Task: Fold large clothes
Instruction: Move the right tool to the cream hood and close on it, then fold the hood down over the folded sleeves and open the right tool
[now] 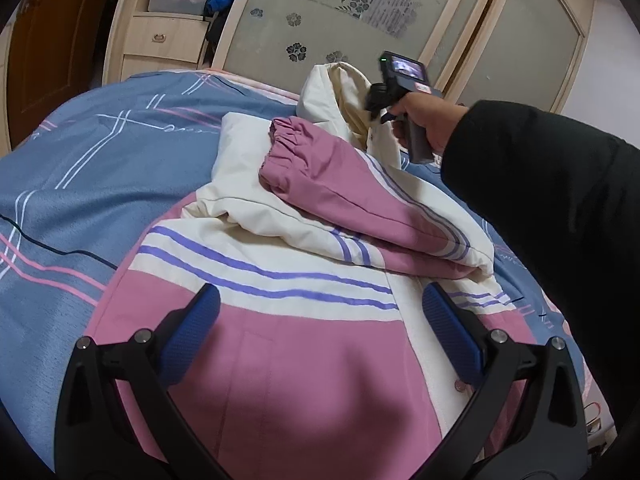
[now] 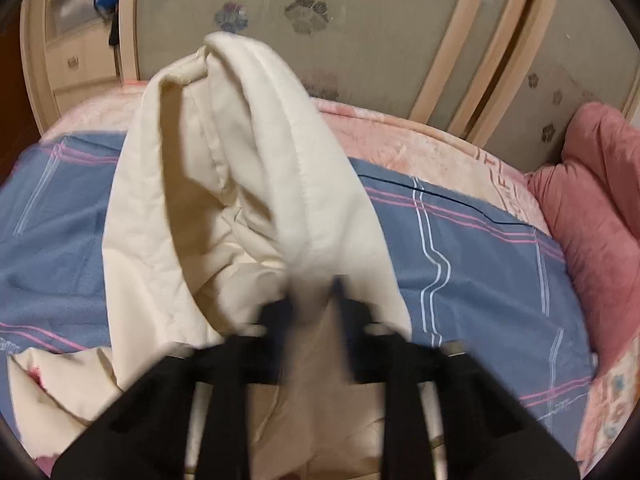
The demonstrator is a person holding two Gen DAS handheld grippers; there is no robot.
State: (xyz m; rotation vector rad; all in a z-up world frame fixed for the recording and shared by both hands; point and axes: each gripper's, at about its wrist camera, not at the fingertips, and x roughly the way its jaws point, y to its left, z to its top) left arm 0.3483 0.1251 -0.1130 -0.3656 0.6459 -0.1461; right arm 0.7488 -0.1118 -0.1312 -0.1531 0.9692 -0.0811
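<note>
**Cream hood lifted, pink body left flat**

Cream fabric is what your right gripper (image 2: 316, 300) has pinched: its jaws are closed on the hood (image 2: 248, 152) of the jacket (image 1: 280, 340), and the cloth rises in a peak above the bed (image 2: 480, 248). From the left wrist view you can see your right hand (image 1: 420, 128) holding that gripper up at the far end of the jacket, so the hood hangs clear instead of dragging over the body. That height looks chosen to let you swing the hood down onto the chest.

Your left gripper (image 1: 320, 320) stands wide open, its blue pads (image 1: 192, 336) apart over the pink lower panel, holding nothing. It sits near the hem, probably ready to pin or take that end once the hood is down.

One sleeve (image 1: 340, 200) is already laid across the front, cuff towards the far side. The jacket lies front-up on the blue plaid cover, with a pink pillow (image 2: 592, 208) off to the right. The right wrist view is blurred near the jaws, so how deep the bite is cannot be judged.
</note>
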